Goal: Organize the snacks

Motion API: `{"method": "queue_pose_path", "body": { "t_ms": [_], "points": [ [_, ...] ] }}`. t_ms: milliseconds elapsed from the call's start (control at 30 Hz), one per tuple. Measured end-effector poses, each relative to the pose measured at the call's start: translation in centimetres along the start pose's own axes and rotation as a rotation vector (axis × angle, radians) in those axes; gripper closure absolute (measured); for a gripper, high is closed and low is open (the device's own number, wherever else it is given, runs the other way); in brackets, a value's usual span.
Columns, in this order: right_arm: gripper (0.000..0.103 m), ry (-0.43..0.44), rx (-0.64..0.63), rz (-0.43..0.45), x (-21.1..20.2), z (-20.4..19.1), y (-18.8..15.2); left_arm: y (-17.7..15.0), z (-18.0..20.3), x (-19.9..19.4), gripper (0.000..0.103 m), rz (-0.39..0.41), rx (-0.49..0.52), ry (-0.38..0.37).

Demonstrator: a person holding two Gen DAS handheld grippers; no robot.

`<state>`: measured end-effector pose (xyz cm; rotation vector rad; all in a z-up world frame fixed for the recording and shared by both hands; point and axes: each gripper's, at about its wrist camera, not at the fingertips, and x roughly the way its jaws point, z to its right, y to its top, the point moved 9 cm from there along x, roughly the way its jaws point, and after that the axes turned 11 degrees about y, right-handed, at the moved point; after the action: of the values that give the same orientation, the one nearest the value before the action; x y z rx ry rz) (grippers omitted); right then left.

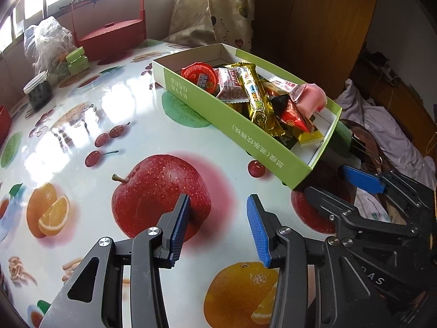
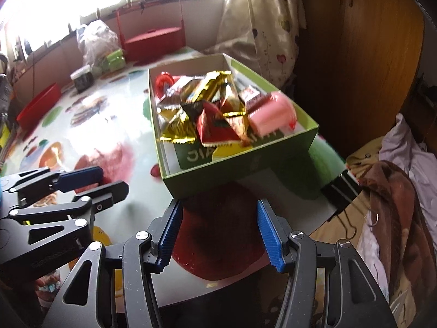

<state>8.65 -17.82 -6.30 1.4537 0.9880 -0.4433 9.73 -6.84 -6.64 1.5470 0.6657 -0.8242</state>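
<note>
Left tool: left tool (image 1: 218, 205) hovers over the printed apple on the surface (image 1: 114, 104), jaws partly apart with nothing between the blue pads (image 1: 258, 229).
Far left: a dark jar with a white lid (image 1: 38, 88) and a crumpled clear bag (image 1: 46, 41) stand near the window edge, a red basket with a tall handle (image 1: 112, 35) behind them.
Snacks: a green cardboard box (image 1: 245, 131) sits open-topped toward the surface's right side, filled with wrapped snacks (image 1: 259, 101); a red-lidded cup (image 1: 198, 75) at its far end, a gold bar across the middle, a pink jelly cup (image 1: 312, 98) at the near right.
Right tool: right tool (image 2: 218, 232) is just short of the box's near end wall (image 2: 240, 172), jaws fairly wide apart, empty, pads not touching the box.
Right edge: a black binder clip (image 2: 341, 188) grips the surface's edge, bedding (image 2: 404, 164) beyond it.
</note>
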Motion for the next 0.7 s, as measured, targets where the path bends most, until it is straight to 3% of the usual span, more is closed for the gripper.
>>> {"method": "queue_pose_path", "body": {
  "t_ms": [700],
  "points": [
    [0.044, -0.019, 0.011, -0.002, 0.35, 0.19, -0.29, -0.23, -0.09, -0.04, 0.058, 0.023, -0.018, 0.045]
  ]
}}
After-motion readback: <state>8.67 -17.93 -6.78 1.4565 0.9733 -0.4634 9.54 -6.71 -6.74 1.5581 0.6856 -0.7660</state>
